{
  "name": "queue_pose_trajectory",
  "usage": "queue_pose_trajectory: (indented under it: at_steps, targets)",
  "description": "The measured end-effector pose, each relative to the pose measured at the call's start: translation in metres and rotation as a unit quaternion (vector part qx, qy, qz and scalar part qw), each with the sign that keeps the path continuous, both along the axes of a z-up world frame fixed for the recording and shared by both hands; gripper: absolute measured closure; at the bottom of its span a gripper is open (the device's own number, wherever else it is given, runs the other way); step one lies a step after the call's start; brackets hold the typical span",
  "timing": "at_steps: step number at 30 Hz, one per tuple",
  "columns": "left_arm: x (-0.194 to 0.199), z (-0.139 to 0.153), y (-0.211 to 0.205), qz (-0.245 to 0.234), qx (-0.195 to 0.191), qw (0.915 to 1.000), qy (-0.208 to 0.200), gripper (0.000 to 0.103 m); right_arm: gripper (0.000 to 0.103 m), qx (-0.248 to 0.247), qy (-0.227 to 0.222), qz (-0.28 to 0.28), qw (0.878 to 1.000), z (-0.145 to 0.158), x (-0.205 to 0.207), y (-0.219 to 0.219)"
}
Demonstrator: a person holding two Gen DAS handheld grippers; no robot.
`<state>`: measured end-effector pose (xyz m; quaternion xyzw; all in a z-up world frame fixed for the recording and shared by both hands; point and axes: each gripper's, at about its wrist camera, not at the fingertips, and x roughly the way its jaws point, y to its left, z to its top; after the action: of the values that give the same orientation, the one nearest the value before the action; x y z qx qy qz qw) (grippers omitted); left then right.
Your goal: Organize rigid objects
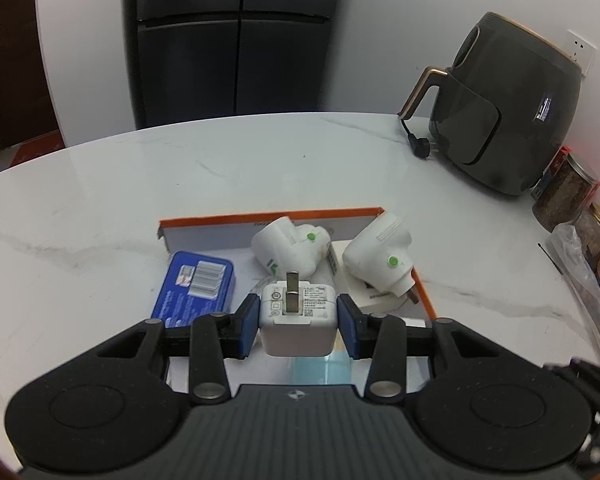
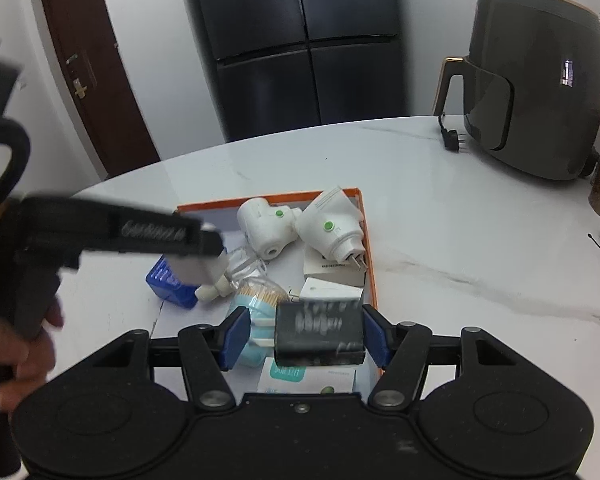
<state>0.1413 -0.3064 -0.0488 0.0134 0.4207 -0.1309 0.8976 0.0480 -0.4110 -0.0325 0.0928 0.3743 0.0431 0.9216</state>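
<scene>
The left gripper (image 1: pixel 298 326) pinches a white charger (image 1: pixel 298 316) above the orange-rimmed box (image 1: pixel 268 216). The right gripper (image 2: pixel 304 336) clamps a black charger (image 2: pixel 319 334) over the box's near end, its prongs pointing left.

A white charger cube (image 1: pixel 298 320) with 2 flat prongs pointing up and printed markings on its top face is clamped between the blue fingers (image 1: pixel 249 326), above the orange-rimmed box (image 1: pixel 268 216). A black adapter block (image 2: pixel 319 334), blurred, sits against the right-hand blue finger only. Inside the box lie 2 white plug-in devices with green buttons (image 1: pixel 290 250) (image 1: pixel 380 258), tipped on their sides, and a blue barcoded tin (image 1: pixel 196 288) at the left edge.
</scene>
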Motion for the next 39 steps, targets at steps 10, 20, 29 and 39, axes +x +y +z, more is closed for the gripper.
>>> queue_pose_trajectory:
  at_steps: [10, 20, 29, 39]
  targets:
    - [0.019, -0.006, -0.018, -0.021, -0.022, 0.9995, 0.006, 0.061, 0.027, 0.006, -0.025, 0.001, 1.000, 0.009, -0.021, -0.009]
    - [-0.007, 0.013, -0.014, -0.008, -0.018, 0.9998, -0.011, 0.043, 0.027, 0.009, -0.041, -0.001, 0.999, 0.018, -0.045, -0.017]
    - [-0.077, 0.039, 0.011, 0.030, 0.020, 0.9990, -0.026, 0.001, 0.024, -0.003, -0.041, 0.001, 0.999, 0.024, -0.074, -0.016]
    - [-0.143, 0.034, 0.032, 0.064, 0.038, 0.9972, 0.009, 0.000, 0.020, -0.023, -0.011, -0.003, 1.000, 0.032, -0.114, -0.009]
